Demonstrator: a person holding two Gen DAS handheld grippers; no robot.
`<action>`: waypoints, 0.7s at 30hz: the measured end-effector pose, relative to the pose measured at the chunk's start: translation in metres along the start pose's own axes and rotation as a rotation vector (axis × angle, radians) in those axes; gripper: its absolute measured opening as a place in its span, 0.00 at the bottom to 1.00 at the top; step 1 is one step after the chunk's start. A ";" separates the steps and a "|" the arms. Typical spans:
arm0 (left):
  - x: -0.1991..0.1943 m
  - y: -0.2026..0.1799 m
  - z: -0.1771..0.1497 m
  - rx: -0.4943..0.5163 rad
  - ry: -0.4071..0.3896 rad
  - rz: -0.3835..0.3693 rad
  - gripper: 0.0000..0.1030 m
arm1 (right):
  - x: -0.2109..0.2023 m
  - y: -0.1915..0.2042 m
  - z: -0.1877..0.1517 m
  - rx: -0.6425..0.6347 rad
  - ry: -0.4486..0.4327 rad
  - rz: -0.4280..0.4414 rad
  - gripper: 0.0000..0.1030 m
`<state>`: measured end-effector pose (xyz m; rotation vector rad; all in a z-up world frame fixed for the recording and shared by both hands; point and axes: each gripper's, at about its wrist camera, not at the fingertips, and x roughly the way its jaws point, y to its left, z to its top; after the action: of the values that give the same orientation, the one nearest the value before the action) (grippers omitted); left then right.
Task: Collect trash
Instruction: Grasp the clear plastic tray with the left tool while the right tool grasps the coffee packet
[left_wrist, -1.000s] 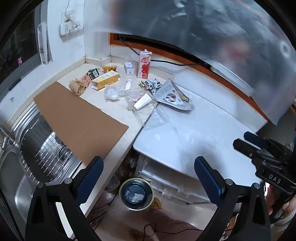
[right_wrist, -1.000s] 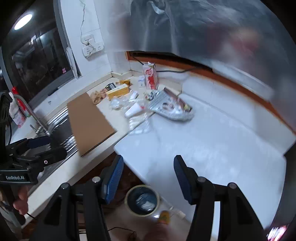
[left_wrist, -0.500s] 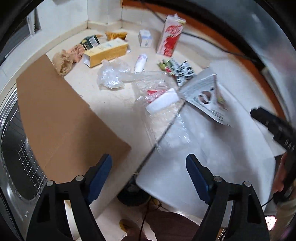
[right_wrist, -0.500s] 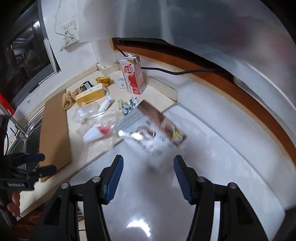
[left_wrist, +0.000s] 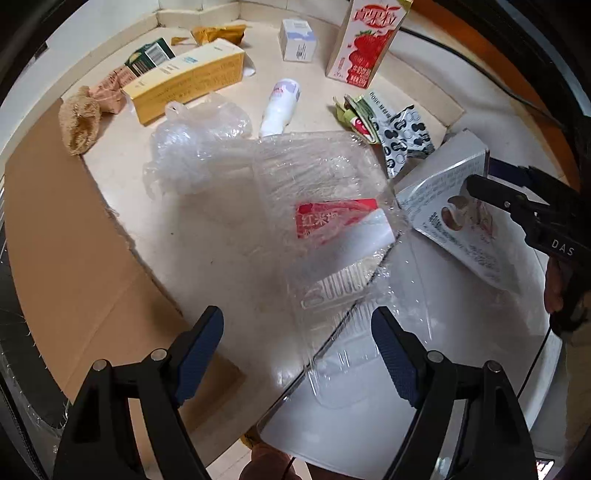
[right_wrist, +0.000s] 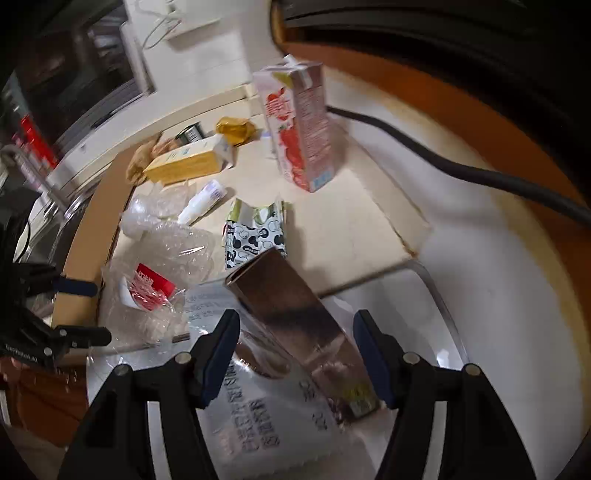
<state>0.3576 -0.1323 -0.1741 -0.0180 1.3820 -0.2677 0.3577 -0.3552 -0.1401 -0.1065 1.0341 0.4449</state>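
Trash lies scattered on the counter. My left gripper (left_wrist: 297, 345) is open, just above a clear plastic tray (left_wrist: 332, 258) wrapped in film with a red-and-white packet (left_wrist: 340, 221) inside. My right gripper (right_wrist: 295, 345) is open, its fingers straddling a silver-and-brown snack bag (right_wrist: 295, 332) on the white surface; the bag also shows in the left wrist view (left_wrist: 454, 206). A strawberry drink carton (left_wrist: 365, 40) stands at the back. A yellow box (left_wrist: 184, 79), a white bottle (left_wrist: 280, 107), a crumpled clear bag (left_wrist: 195, 147) and a spotted wrapper (left_wrist: 402, 136) lie between.
A brown cardboard sheet (left_wrist: 62, 251) covers the counter's left part beside the sink. A small white box (left_wrist: 297, 40), brown crumpled paper (left_wrist: 79, 122) and a gold wrapper (left_wrist: 218, 33) lie by the back wall. A black cable (right_wrist: 461, 166) runs along the orange-trimmed wall.
Both grippers have moved forward and down toward the trash. The left now hovers at the plastic tray. The right has closed in on the snack bag. The floor bin has left view.
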 end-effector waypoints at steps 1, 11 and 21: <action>0.003 0.000 0.002 -0.002 0.007 -0.001 0.79 | 0.004 -0.002 0.001 -0.010 0.009 0.011 0.62; 0.025 -0.010 0.008 0.007 0.046 -0.014 0.79 | 0.032 -0.019 -0.003 0.047 0.024 0.101 0.87; 0.029 -0.032 0.003 0.041 0.027 0.006 0.28 | 0.034 0.025 -0.019 -0.123 0.019 -0.026 0.78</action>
<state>0.3591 -0.1694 -0.1962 0.0232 1.4031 -0.2921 0.3475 -0.3277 -0.1756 -0.2336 1.0222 0.4843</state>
